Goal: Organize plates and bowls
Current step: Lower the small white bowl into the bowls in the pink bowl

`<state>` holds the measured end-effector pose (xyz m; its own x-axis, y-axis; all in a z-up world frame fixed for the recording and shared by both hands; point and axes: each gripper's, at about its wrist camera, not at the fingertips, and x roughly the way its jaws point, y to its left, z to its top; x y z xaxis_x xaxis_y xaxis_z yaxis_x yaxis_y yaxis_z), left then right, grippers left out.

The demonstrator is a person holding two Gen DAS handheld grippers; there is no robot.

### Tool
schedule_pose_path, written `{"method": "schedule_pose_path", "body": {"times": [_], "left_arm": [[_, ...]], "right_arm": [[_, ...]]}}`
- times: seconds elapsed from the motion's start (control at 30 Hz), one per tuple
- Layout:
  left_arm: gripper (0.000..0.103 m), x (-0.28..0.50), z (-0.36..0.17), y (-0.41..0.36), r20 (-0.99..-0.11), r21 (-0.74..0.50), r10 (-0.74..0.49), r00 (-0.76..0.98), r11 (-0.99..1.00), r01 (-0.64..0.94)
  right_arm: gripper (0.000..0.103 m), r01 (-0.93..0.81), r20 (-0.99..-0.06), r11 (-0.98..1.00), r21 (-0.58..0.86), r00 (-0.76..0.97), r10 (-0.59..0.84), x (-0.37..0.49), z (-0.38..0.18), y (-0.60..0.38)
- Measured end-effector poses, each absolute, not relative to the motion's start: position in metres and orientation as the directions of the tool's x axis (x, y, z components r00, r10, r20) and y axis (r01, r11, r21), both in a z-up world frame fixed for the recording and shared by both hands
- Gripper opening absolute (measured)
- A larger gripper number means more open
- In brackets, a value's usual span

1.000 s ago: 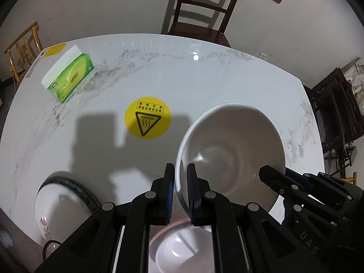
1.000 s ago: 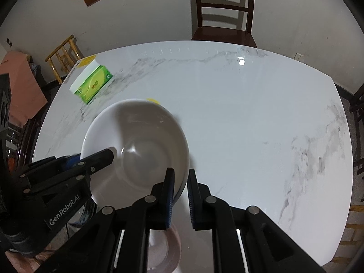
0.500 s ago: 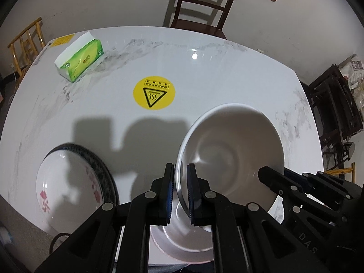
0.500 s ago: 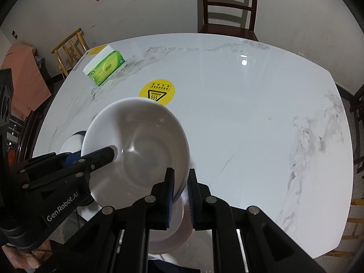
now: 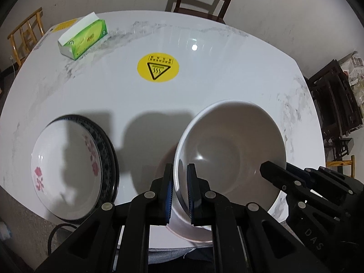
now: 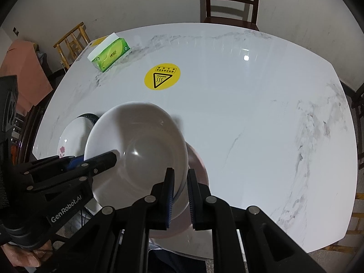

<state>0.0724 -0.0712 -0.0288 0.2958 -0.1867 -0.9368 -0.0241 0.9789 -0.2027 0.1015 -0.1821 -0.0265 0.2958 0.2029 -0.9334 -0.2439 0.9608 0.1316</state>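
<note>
Since the earlier frame both grippers, with the white bowl [image 5: 229, 157] carried between them, have drawn back toward the near edge of the table [image 5: 227, 72]: the yellow sticker [image 5: 158, 67] and the green tissue box [image 5: 83, 38] now sit farther up the left wrist view, and the flowered bowl [image 5: 66, 170] resting on a dark-rimmed plate [image 5: 112, 159] has come fully into sight at near left. The left gripper [image 5: 180, 191] is clamped on the bowl's left rim, pads pressed on either side of the wall. The right gripper [image 6: 181, 193] is clamped on the opposite rim in the same way. The bowl hangs level, mouth up, clear of the table, and directly under it lies a pinkish plate [image 6: 198, 168], of which only a crescent shows past the bowl's right side in the right wrist view. Judgement: the carry is nearly over and the step in hand is lowering the bowl onto that plate, to start or extend a stack. The next move likely calls for an even descent with both hands, then release of both rims together. Risk: an uneven release could tip the bowl or knock it against the plate, which sits close to the table edge.
</note>
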Motion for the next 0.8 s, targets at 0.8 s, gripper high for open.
{"method": "schedule_pose_path", "body": {"times": [0.8], "left_arm": [[0.008,0.058,-0.057,-0.074,-0.955,-0.194,-0.184,0.234,0.981,-0.021]], "right_arm": [[0.012,-0.230,-0.955,0.961,0.152,0.215,0.202,0.087,-0.063,-0.184]]}}
